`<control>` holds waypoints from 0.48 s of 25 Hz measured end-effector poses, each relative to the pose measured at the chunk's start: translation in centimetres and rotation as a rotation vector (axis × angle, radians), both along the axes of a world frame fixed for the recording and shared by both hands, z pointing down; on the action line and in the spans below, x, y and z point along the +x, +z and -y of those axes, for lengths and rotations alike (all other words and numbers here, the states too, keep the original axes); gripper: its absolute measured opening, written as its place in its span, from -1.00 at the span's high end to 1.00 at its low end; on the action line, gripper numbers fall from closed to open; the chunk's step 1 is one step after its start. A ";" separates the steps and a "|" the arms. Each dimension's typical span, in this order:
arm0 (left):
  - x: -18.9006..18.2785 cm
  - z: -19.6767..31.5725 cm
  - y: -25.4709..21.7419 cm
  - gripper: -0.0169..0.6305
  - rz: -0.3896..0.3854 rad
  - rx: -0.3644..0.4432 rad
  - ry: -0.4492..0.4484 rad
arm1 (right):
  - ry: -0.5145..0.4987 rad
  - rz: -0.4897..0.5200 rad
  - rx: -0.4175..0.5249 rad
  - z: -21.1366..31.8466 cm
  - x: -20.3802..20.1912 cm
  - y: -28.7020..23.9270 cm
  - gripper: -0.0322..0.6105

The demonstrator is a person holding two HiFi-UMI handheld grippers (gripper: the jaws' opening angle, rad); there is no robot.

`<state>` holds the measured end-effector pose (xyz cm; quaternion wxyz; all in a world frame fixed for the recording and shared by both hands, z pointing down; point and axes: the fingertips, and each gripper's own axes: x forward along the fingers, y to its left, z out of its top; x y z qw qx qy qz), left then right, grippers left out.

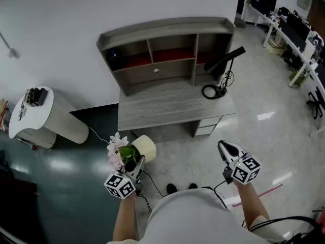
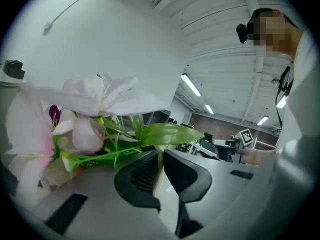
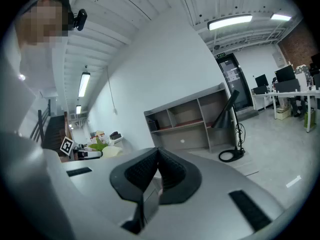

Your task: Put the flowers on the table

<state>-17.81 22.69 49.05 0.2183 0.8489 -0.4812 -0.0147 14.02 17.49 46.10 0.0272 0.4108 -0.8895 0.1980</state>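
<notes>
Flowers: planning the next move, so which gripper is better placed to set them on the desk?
Left. The left gripper is clamped on the rim of the pot holding the flowers, before the desk; the right gripper is shut and empty.

**Cam setup: one overhead, two on-gripper**

Head view: high, aimed steeply down; bench (image 1: 172, 108) ahead, left gripper (image 1: 137, 162) and right gripper (image 1: 223, 146) low in frame. Left gripper view: close behind its jaws, flowers (image 2: 85, 119) near the lens. Right gripper view: low, faces the bench from well back. Overlap: bench in head and right gripper views; flowers in all three.
</notes>
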 end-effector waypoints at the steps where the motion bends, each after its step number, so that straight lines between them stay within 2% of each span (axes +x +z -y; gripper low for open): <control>1: -0.1 0.0 0.0 0.81 0.003 0.000 0.002 | -0.001 -0.002 -0.005 0.0 -0.1 0.2 0.84; 12: -0.9 0.5 0.5 0.81 0.002 -0.006 0.020 | -0.005 0.001 -0.006 0.7 -1.5 -0.1 0.84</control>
